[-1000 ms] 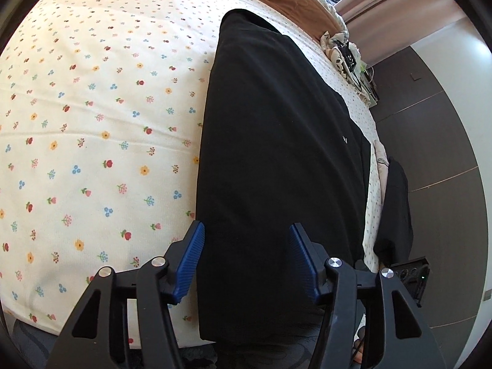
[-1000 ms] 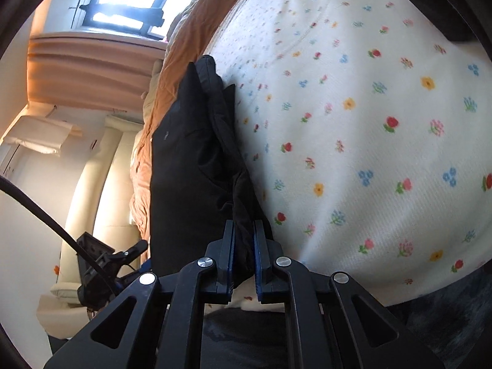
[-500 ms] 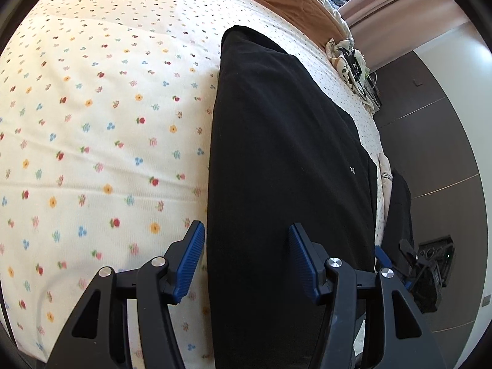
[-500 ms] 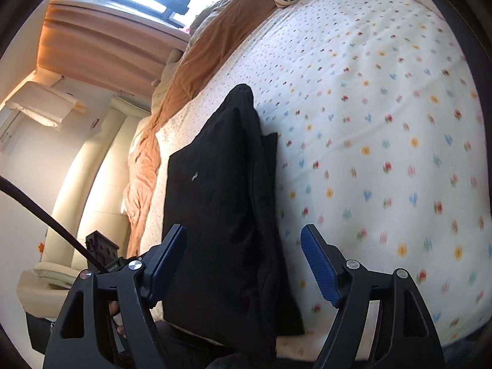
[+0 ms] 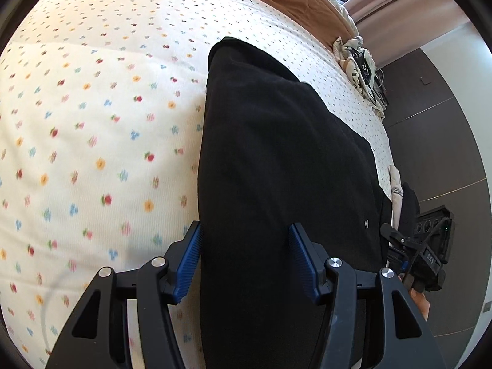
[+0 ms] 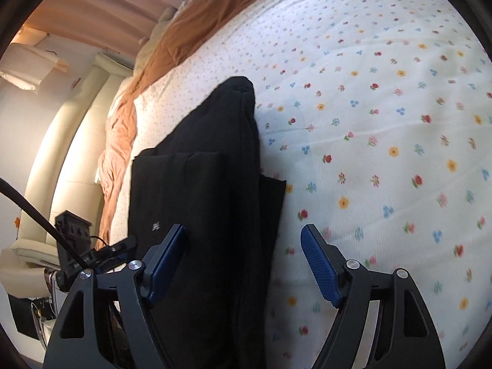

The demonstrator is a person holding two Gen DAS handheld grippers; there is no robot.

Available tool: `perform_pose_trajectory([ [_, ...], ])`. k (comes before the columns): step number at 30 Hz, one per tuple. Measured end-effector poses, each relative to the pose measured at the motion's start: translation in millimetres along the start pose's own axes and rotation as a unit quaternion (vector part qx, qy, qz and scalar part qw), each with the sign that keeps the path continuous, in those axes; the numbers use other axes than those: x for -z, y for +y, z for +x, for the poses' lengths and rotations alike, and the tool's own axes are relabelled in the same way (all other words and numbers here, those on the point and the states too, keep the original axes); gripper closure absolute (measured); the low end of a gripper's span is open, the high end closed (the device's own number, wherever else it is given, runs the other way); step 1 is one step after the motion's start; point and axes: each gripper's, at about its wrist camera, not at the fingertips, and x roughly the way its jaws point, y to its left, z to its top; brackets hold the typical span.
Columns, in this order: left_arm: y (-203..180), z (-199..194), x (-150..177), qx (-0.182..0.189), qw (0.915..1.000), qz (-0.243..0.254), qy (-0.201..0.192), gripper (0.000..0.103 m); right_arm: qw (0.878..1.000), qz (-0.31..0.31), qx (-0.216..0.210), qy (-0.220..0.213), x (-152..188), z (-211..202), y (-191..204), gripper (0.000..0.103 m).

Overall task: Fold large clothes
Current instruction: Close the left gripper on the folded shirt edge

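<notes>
The bed (image 5: 92,123), spread with a cream sheet printed in small flowers, carries everything here, with a rust-brown blanket (image 6: 190,30) bunched along its far edge. Lying flat along the near edge of the bed, nearer one side than the middle, is the long black soft-knit garment (image 5: 276,160), already folded into a narrow band several layers thick, with one lower layer jutting out as a loose corner in the right wrist view (image 6: 272,196).

It looks light and limp. It will likely sag and slide apart if lifted by one layer, so the stacked thickness at an end edge, pinched through all layers, seems the surest hold; the fabric should not be slippery against ribbed pads.

The left gripper (image 5: 246,258) hovers over the band with its blue fingers (image 5: 190,261) apart and nothing between them pressed. The right gripper (image 6: 243,261) has just been opening; its fingers (image 6: 319,264) stand wide, one over the cloth and one over bare sheet, gripping nothing.
</notes>
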Motion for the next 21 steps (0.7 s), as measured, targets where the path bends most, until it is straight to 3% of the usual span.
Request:
perform_pose_trajectory([
  [21, -4.8, 53.0, -88.6, -0.035, 0.9993, -0.002, 0.010, 0.041, 0.999, 0.014, -0.038, 0.009, -14.6, 18.4, -15.9, 0.028],
])
